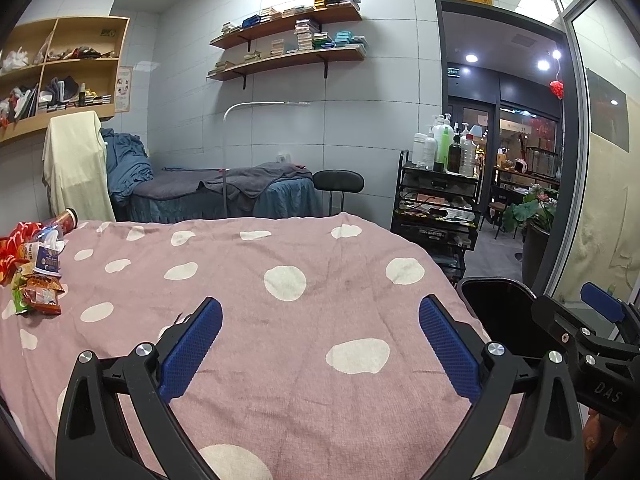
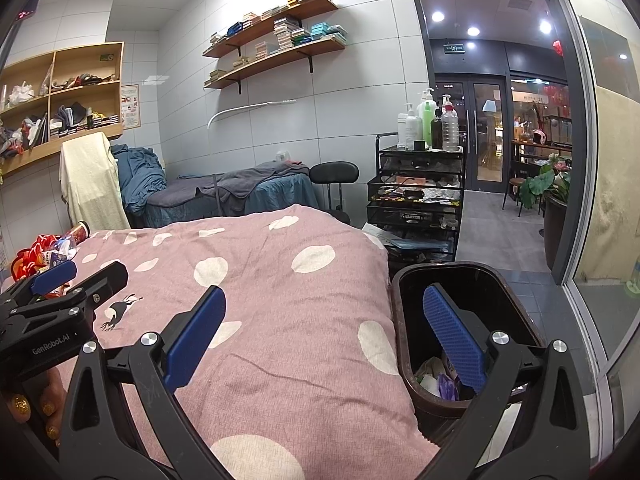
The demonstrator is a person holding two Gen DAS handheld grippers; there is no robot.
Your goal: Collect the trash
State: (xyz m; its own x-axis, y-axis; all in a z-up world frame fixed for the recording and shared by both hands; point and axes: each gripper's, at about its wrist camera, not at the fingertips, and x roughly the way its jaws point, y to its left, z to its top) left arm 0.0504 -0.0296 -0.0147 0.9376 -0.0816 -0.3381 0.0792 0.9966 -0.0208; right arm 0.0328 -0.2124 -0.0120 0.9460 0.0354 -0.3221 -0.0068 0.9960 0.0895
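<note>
A heap of trash (image 1: pixel 38 264) lies at the far left of the pink spotted bed (image 1: pixel 280 320): snack wrappers, a paper cup, a plastic bottle and a tube can. It also shows in the right wrist view (image 2: pixel 52 250). A dark bin (image 2: pixel 472 320) stands at the bed's right edge with some trash at its bottom; its rim shows in the left wrist view (image 1: pixel 496 300). My left gripper (image 1: pixel 320 344) is open and empty above the bed. My right gripper (image 2: pixel 324 336) is open and empty, straddling the bed edge and the bin.
A black cart (image 2: pixel 416 196) with bottles stands beyond the bin. A blue-covered massage bed (image 1: pixel 224 192), a black stool (image 1: pixel 338 182) and a lamp stand behind. Wall shelves hang above. An open doorway (image 2: pixel 488 120) and a glass wall lie to the right.
</note>
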